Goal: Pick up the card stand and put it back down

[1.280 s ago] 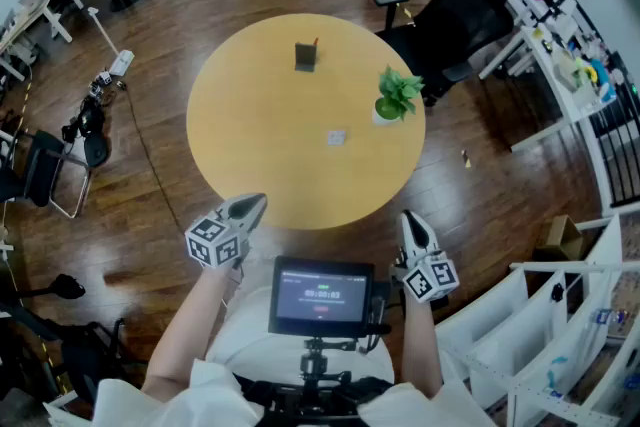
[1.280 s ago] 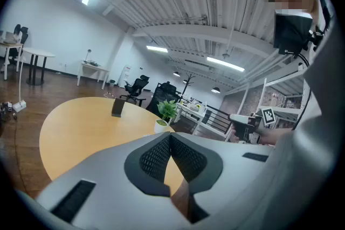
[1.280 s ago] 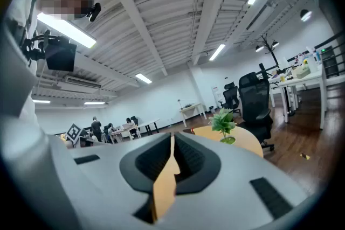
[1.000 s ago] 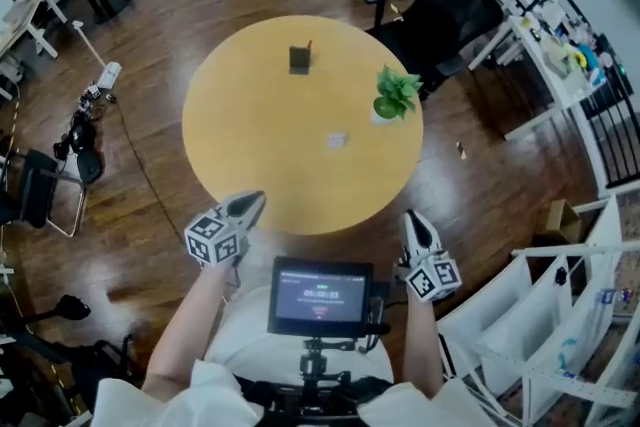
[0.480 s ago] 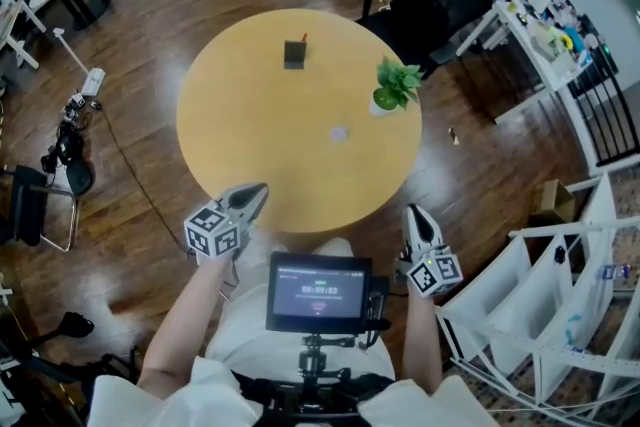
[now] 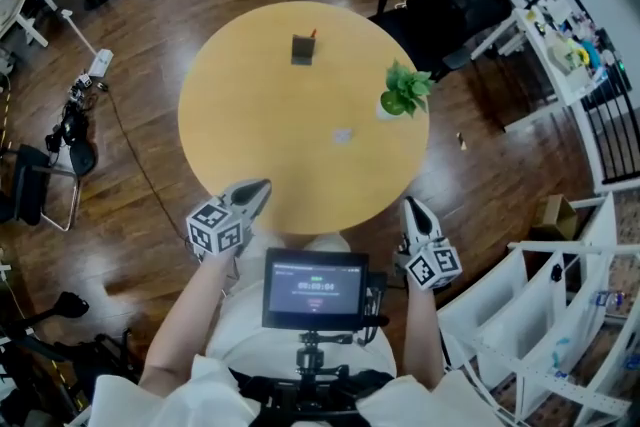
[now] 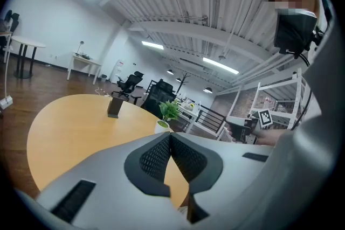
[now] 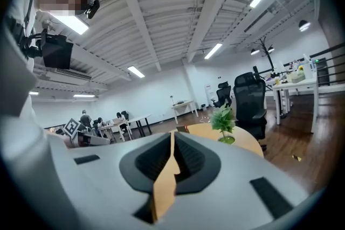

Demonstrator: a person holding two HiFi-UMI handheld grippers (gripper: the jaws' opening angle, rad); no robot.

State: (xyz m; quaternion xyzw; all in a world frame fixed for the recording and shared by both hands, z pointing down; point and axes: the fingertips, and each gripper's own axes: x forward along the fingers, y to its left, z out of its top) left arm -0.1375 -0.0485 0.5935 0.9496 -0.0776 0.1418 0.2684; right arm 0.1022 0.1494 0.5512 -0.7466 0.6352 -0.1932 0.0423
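Head view. Far across the table (image 6: 250,145), the stand (image 6: 303,48): upright, dark, something red poking from its top. To its right, near the edge, a plant (image 6: 404,92). Nearer the middle, a pale scrap (image 6: 343,135) (too small to name). At the near rim the left claw (image 6: 260,187), just off it the right claw (image 6: 410,206). Both well apart from the stand and touching nothing. Below them, a screen (image 6: 316,287) on the chest rig.

Left gripper view. Pads (image 7: 156,156) closed tip to tip, nothing between. Beyond the tips, the stand (image 7: 114,106) on the table's far side, with the plant (image 7: 169,112) to its right.

Right gripper view. Jaws pressed together here as well, and empty; only a sliver of tabletop showing through the notch below the tips. Plant (image 8: 223,120) ahead; stand not clearly made out.

Handling, as a guess: small, light and rigid, perhaps top-heavy with a card in it, so easy to tip. Best taken low across the narrow body, squeezed gently, lifted straight and set down flat. Task not yet begun: first a long reach, then an opening of the claw.
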